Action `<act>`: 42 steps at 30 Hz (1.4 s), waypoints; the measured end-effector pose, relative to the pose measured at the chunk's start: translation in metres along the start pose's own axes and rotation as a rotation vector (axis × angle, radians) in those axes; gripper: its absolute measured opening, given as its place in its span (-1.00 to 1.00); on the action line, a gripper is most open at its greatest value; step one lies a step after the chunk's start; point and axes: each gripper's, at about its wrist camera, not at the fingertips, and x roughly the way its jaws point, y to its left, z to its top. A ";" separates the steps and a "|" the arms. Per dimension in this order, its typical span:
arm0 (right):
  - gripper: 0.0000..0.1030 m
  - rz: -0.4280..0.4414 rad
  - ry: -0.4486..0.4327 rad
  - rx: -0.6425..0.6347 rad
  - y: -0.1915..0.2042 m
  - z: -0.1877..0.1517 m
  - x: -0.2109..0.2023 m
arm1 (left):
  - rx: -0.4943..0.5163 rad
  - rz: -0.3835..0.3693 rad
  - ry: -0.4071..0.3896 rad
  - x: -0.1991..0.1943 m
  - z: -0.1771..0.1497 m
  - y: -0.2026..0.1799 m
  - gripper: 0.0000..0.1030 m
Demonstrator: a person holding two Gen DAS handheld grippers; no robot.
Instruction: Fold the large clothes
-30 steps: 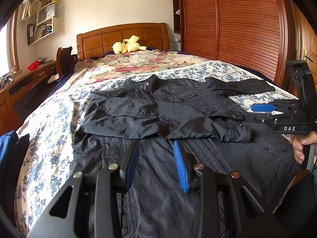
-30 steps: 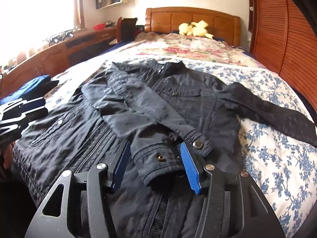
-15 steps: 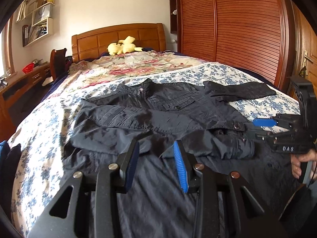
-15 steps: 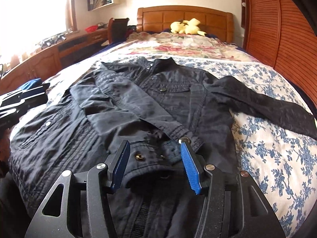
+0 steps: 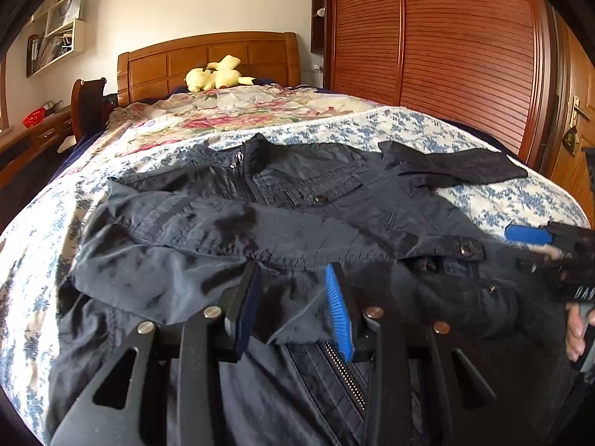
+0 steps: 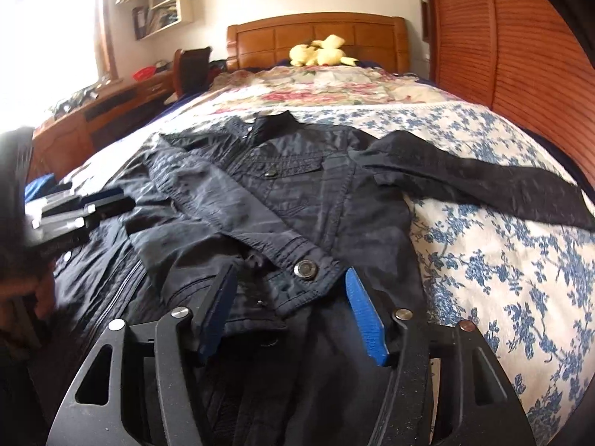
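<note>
A dark navy jacket [image 5: 305, 193] lies face up on the bed, collar towards the headboard; it also shows in the right wrist view [image 6: 297, 186]. One sleeve is folded across the front, its buttoned cuff [image 6: 305, 271] lying between the jaws of my right gripper [image 6: 292, 286]. The other sleeve [image 6: 483, 182] stretches out over the bedspread. My left gripper [image 5: 293, 282] is open over the folded sleeve's edge near the hem. Both grippers are open and hold nothing. The right gripper also shows in the left wrist view [image 5: 539, 245].
The bed carries a blue floral bedspread [image 6: 502, 260] and a rose-patterned quilt [image 5: 241, 111]. A yellow plush toy [image 5: 215, 74] sits by the wooden headboard. A wooden wardrobe [image 5: 446, 55] stands on the right, a desk [image 6: 93, 111] and shelves on the left.
Both grippers have moved forward and lower over the jacket. The folded sleeve's cuff now lies between the right gripper's jaws. The jacket lies as before.
</note>
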 end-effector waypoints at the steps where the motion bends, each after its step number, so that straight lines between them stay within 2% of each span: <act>1: 0.26 0.008 -0.003 0.016 -0.004 0.000 -0.001 | 0.006 0.000 0.003 0.002 -0.003 -0.001 -0.34; 6: 0.39 -0.016 -0.038 0.075 -0.025 0.004 -0.011 | 0.020 0.001 -0.028 0.000 -0.009 -0.005 -0.34; 10: 0.42 -0.026 -0.051 0.120 -0.062 0.014 -0.020 | 0.012 -0.008 -0.064 -0.006 -0.010 -0.003 -0.34; 14: 0.42 -0.165 -0.051 0.070 -0.110 0.031 -0.028 | 0.005 -0.014 -0.056 -0.005 -0.011 -0.002 -0.34; 19: 0.42 -0.271 -0.023 0.097 -0.186 0.052 -0.029 | 0.002 -0.011 -0.060 -0.004 -0.011 -0.001 -0.34; 27: 0.42 -0.451 0.028 0.248 -0.311 0.064 -0.030 | -0.039 -0.018 -0.075 -0.008 -0.014 0.006 -0.34; 31: 0.42 -0.515 0.042 0.298 -0.357 0.064 -0.033 | -0.069 -0.002 -0.073 -0.008 -0.015 0.012 -0.34; 36: 0.42 -0.526 0.089 0.367 -0.398 0.057 -0.030 | -0.081 0.010 -0.077 -0.009 -0.016 0.014 -0.34; 39: 0.42 -0.484 0.118 0.423 -0.412 0.053 -0.029 | -0.083 0.016 -0.084 -0.010 -0.016 0.014 -0.34; 42: 0.42 -0.437 0.155 0.425 -0.415 0.052 -0.023 | -0.085 0.017 -0.091 -0.011 -0.016 0.014 -0.34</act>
